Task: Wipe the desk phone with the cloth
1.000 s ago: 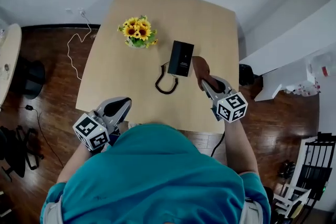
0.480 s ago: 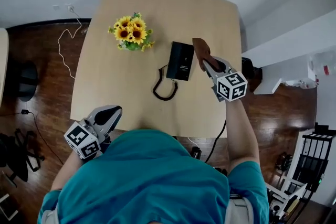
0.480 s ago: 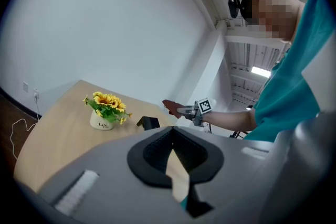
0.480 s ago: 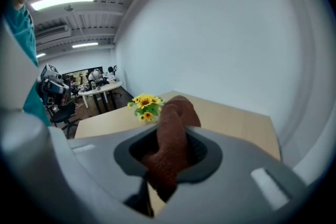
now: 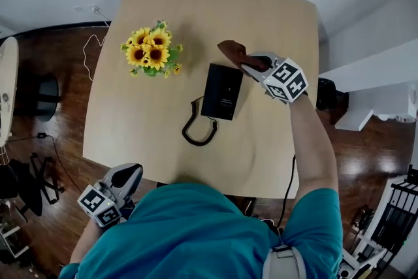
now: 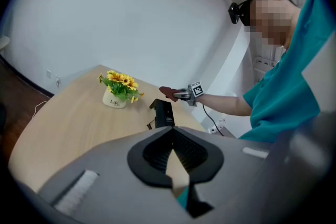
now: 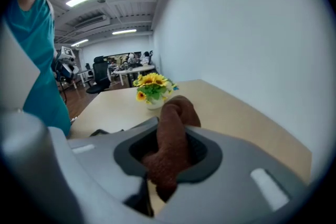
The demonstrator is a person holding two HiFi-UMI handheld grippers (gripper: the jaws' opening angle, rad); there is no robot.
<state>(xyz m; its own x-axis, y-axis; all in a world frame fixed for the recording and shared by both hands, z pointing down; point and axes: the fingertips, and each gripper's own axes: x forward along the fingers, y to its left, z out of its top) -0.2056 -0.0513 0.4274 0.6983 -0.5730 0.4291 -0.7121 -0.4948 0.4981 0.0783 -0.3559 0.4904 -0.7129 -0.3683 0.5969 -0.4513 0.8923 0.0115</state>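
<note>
Two grippers, one loaded: the right gripper (image 5: 251,63) holds the cloth over the phone's far end.

On the pale wooden surface (image 5: 144,121), the black desk phone (image 5: 222,91) lies mid-table. Its long axis runs from the person's edge toward the far edge, and its black coiled cord (image 5: 196,131) is at the near end. A pot of yellow sunflowers (image 5: 149,54) stands well to its left. The brown terry cloth (image 5: 233,51) is clamped in the right fingers and bunches out past their tips. It hangs just beyond the phone's far right corner, seemingly clear of it. From those fingers the phone lies nearer the person and slightly left, so I judge a pull back along its length is what's called for. The left gripper (image 5: 129,173) hangs off the near edge, well away, its fingers closed on nothing.
</note>
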